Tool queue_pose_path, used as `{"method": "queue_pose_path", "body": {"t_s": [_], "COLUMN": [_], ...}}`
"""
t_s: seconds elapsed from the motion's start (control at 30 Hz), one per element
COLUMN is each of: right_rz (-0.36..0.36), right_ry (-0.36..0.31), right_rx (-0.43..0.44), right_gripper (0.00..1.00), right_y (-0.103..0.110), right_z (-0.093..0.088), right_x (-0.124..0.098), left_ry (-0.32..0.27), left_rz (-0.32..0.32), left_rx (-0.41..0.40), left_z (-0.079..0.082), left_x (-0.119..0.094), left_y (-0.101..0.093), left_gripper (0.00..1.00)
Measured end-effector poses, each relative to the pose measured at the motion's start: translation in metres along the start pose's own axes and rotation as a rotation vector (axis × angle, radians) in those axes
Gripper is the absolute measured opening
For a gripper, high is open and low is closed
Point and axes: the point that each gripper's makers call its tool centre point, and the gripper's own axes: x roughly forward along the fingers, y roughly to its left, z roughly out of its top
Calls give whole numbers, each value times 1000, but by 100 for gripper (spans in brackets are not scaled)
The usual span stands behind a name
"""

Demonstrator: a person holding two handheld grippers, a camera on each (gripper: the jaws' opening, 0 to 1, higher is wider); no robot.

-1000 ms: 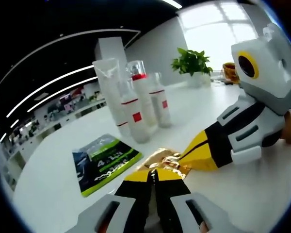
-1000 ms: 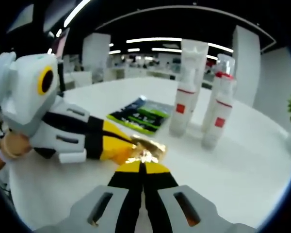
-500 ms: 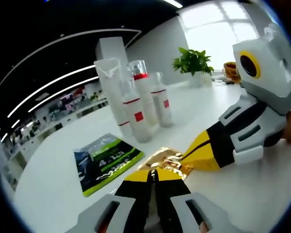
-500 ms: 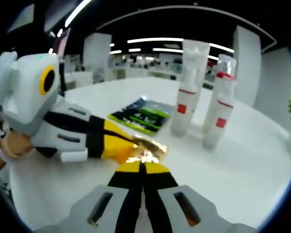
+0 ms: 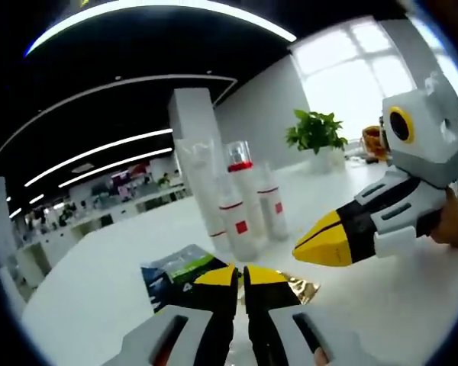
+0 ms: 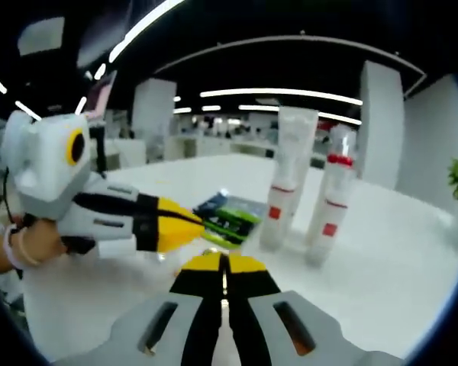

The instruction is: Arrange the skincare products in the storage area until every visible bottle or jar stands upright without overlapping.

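A gold foil sachet [image 5: 298, 288] shows just right of my left gripper's [image 5: 240, 273] shut jaws, low by the tabletop. A sliver of that gold sachet [image 6: 211, 252] shows just past my right gripper's [image 6: 224, 263] shut jaws. I cannot tell whether either tip touches it. The right gripper [image 5: 320, 242] enters the left gripper view with its yellow tip above the foil. The left gripper [image 6: 185, 223] enters the right gripper view over a green sachet [image 6: 227, 214]. A tall white tube [image 5: 201, 183] and red-labelled white bottles [image 5: 240, 213] stand upright behind, close together.
The green sachet [image 5: 175, 268] lies flat on the white table [image 5: 91, 297], partly behind my left jaws. A potted plant [image 5: 314, 136] stands far back by the window. A person's hand [image 6: 19, 244] holds the left gripper. Bare table spreads to the right [image 6: 382, 274].
Both views have pulled back and tilted up, so the bottles look smaller. The gold sachet sat ahead of both shut tips; it now sits lower and is mostly hidden behind them.
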Motion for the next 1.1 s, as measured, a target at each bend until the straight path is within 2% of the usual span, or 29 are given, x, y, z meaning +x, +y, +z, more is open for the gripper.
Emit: {"method": "queue_pose_path", "body": {"t_s": [0.13, 0.2, 0.23, 0.3, 0.37, 0.43, 0.5, 0.57, 0.63, 0.7, 0.73, 0.77, 0.83, 0.9, 1.0, 1.1], "right_rz": [-17, -17, -8, 23, 65, 135, 137, 141, 145, 147, 144, 140, 119, 104, 133, 151], "right_ry": [-108, -118, -111, -68, -59, -36, -23, -42, -79, -102, -126, -137, -150, -191, -186, -201], "right_rx": [-13, -7, 5, 42, 85, 119, 128, 131, 110, 87, 69, 60, 43, 6, -31, -64], "right_gripper": [0, 0, 0, 0, 0, 0, 0, 0, 4, 15, 20, 24, 27, 27, 33, 37], "right_y": [-2, -3, -3, 0, 5, 12, 11, 11, 11, 11, 10, 9, 5, 3, 12, 20], "right_z": [20, 21, 20, 12, 9, 1, -1, 1, 7, 10, 13, 14, 17, 23, 21, 23], "right_x": [-8, -10, -8, -5, -2, 3, 5, 4, 2, 0, 0, -1, -2, -2, -2, -5], "left_ry": [-136, -172, -169, -110, -82, -74, -71, -74, -62, -38, -7, 20, 39, 25, -50, -122], "left_rz": [45, 49, 47, 34, 26, 25, 6, -19, -65, -130, -142, -144, -130, -96, -44, -24], "left_rx": [-2, -12, -13, -17, -6, -4, -36, -91, -184, -276, -304, -312, -301, -274, -246, -262], "left_z": [25, 31, 30, 18, 13, 11, 10, 9, 7, 3, -3, -8, -13, -12, -1, 10], "left_x": [-11, -15, -15, -9, -4, -3, -1, -1, -1, 0, 2, 4, 6, 4, -1, -6], "left_y": [9, 12, 12, 10, 8, 8, 7, 6, 3, -3, -3, -3, -1, 4, 16, 24], "left_gripper": [3, 3, 3, 3, 4, 9, 16, 21, 25, 29, 32, 34, 39, 42, 47, 55]}}
